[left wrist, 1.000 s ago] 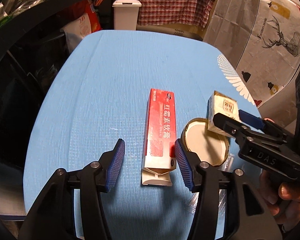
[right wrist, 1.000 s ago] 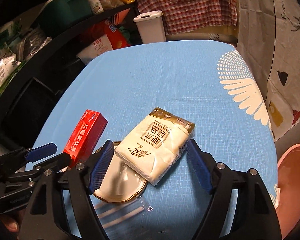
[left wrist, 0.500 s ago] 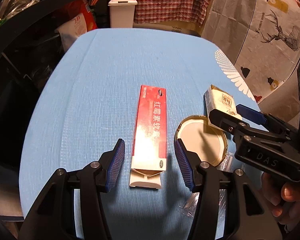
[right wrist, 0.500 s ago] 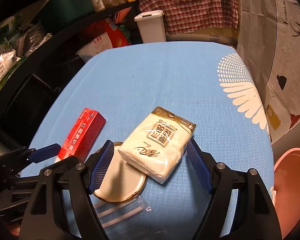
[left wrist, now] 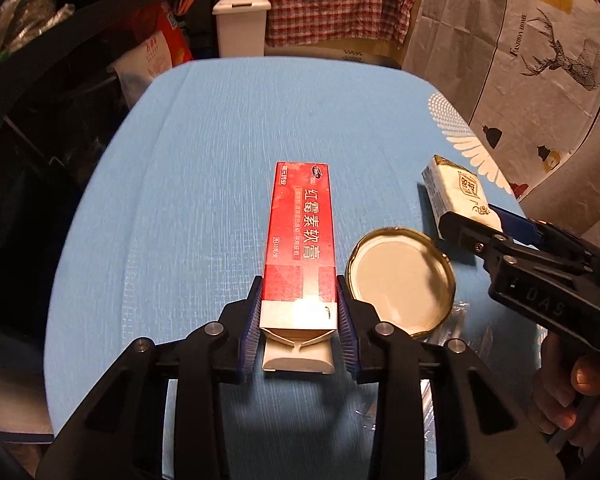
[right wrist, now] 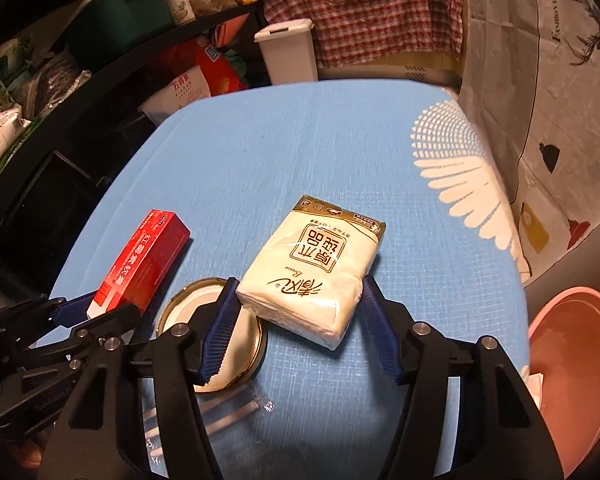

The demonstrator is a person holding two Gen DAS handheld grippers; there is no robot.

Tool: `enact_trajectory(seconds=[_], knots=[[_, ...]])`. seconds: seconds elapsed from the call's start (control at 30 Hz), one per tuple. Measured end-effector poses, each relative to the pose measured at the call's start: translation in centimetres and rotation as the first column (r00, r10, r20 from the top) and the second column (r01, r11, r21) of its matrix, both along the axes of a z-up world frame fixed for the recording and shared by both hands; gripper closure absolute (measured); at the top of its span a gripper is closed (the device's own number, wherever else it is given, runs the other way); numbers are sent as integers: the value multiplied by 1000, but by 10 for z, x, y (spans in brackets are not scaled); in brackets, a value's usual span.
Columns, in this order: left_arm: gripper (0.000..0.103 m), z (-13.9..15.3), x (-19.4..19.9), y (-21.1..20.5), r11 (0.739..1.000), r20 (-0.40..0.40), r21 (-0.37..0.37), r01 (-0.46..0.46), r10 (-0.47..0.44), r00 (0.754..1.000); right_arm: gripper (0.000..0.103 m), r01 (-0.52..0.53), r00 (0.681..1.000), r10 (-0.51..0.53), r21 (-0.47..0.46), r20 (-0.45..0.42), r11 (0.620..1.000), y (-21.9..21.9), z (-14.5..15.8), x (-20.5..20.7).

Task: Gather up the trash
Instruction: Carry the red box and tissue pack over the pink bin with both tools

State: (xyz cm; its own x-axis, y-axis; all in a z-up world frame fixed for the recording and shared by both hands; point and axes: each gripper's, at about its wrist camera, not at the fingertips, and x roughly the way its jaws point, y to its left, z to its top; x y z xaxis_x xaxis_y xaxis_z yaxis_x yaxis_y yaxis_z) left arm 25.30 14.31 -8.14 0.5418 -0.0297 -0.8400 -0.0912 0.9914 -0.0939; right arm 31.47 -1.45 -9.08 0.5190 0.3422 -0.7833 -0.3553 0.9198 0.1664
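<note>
A long red box (left wrist: 300,236) with an open white flap lies on the blue table (left wrist: 204,184). My left gripper (left wrist: 300,312) is shut on the box's near end. The box also shows in the right wrist view (right wrist: 144,260). A cream tissue pack (right wrist: 312,272) lies to its right. My right gripper (right wrist: 296,320) has its jaws on both sides of the pack's near end, pads touching or nearly touching it. A gold jar lid (left wrist: 402,280) lies upside down between the box and the pack. A clear plastic wrapper (right wrist: 220,412) lies near the table's front edge.
A white lidded bin (left wrist: 242,26) stands beyond the table's far edge. A pink basin (right wrist: 576,356) sits low to the right of the table. Dark shelves with bags (right wrist: 40,80) run along the left. A printed sheet (left wrist: 540,60) hangs at the right.
My left gripper moved forward and closed on the red box's near end. My right gripper's jaws narrowed around the tissue pack.
</note>
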Motion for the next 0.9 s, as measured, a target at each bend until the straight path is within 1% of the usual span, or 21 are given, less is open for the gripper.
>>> enact_trajectory(seconds=[0.23,0.43,0.77,0.9], knots=[[69,20,-7,-2,1000,43,7,-11,11,999,43,1,998,-2,5,59,1000,-10,22,-12],[69,39,-18,-7,1000,88,0,-9,9,996,43,9,992,-10,14,125,1000,-25,47,-34],[69,75,-41,-19,1000,186,-22,4,0,983,43,11,971,-17,25,239,1000,-50,102,-74],[69,86,-52,-26,1000,218,-26,13,-7,976,43,14,957,-19,17,289,1000,-70,125,-93]])
